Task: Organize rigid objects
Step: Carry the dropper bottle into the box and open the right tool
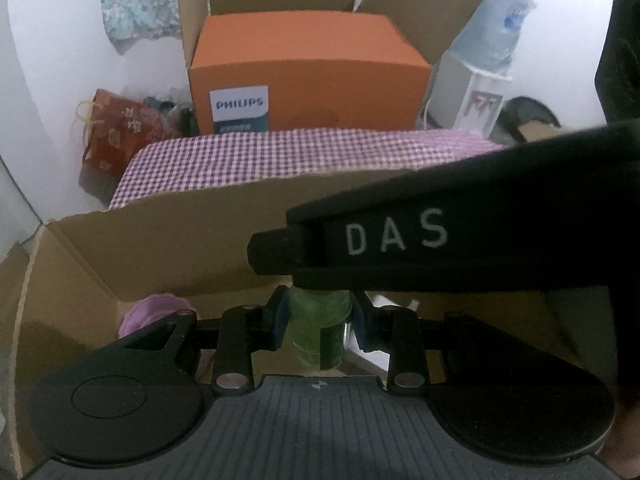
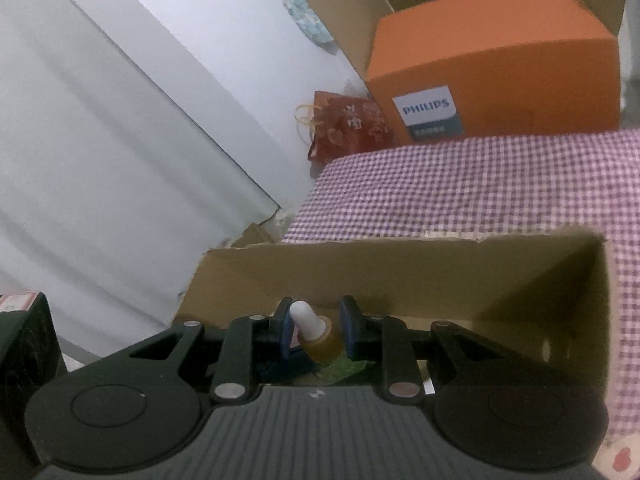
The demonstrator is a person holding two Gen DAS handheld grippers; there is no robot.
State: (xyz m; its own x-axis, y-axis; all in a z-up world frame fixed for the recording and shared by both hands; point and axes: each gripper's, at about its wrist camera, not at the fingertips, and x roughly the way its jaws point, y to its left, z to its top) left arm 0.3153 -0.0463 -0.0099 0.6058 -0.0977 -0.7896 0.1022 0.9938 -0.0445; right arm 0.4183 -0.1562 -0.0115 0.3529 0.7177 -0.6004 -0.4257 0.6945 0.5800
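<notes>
At lower centre of the left wrist view, the left tongs [image 1: 319, 325]: nearly closed, blue pads pressed on either side of a green bottle [image 1: 318, 330], which stands upright between them over the open cardboard box [image 1: 168, 248]. Directly above the bottle's top, crossing in from the right edge, the black body of the right tongs, marked "DAS". At lower left inside the box, a pink round item [image 1: 150, 314], partly hidden behind the linkage.

At lower centre of the right wrist view, the right tongs [image 2: 316, 330]: nearly closed, pads gripping an amber dropper bottle [image 2: 320, 340] with a white bulb, tilted so the bulb leans to upper left. Beneath it, a blurred green patch inside the same box.

Behind the box, centre of both views, a bench under purple checked cloth [image 2: 460, 192]. Beyond, upper frame, an orange Philips carton [image 1: 308, 76] and, to its left, a red gift bag [image 1: 120, 136].
</notes>
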